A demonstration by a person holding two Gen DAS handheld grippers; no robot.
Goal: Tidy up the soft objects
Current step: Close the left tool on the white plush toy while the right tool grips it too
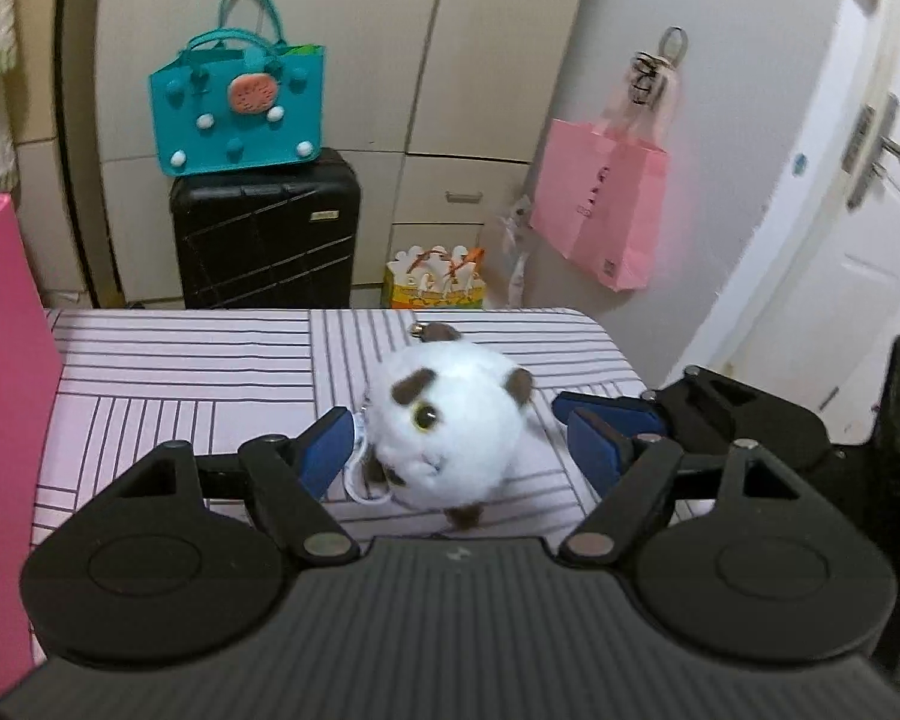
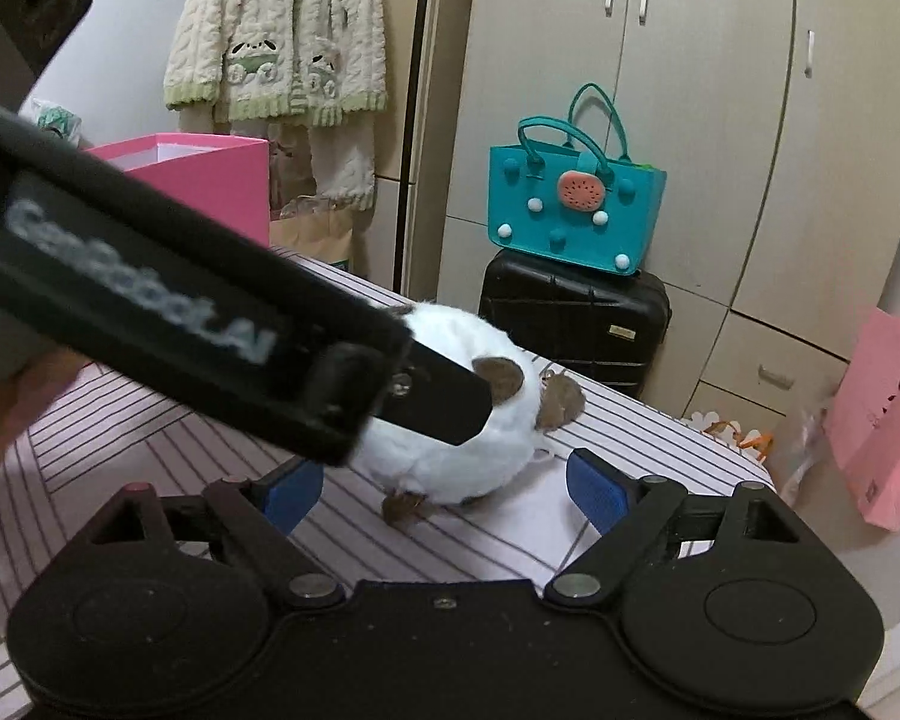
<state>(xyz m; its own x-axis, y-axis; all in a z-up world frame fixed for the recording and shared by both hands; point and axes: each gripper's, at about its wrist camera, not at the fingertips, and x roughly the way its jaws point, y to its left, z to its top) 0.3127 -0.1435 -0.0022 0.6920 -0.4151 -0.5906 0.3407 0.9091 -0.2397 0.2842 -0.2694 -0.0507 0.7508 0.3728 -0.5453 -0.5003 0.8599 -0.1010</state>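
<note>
**Inspector:** White plush, brown patches. From the left wrist camera, where does the plush toy [image 1: 450, 426] lie?

**Assistant:** It rests on the striped table cover [image 1: 180, 372], near the cover's far edge. The left gripper [image 1: 468, 450] stands with its jaws apart, one on each side of the toy. The near blue pad [image 1: 327, 450] sits just beside the toy's side; I cannot tell whether it touches. The other pad stands clear, so nothing is clamped.

**Inspector:** Anything else close to the toy?

**Assistant:** The right gripper's blue fingers [image 1: 606, 414] come in from the toy's right side, short of it. Beyond the toy, a black suitcase [image 1: 264, 240] carries a teal bag [image 1: 240, 114].

**Inspector:** And the right wrist camera?

**Assistant:** The toy [image 2: 450, 456] lies ahead of the right gripper [image 2: 444, 489], whose jaws stand wide and hold nothing. The left gripper's black body [image 2: 180, 324] crosses in front and covers the toy's upper left. A pink box [image 2: 210, 180] stands behind the toy on the left.
</note>
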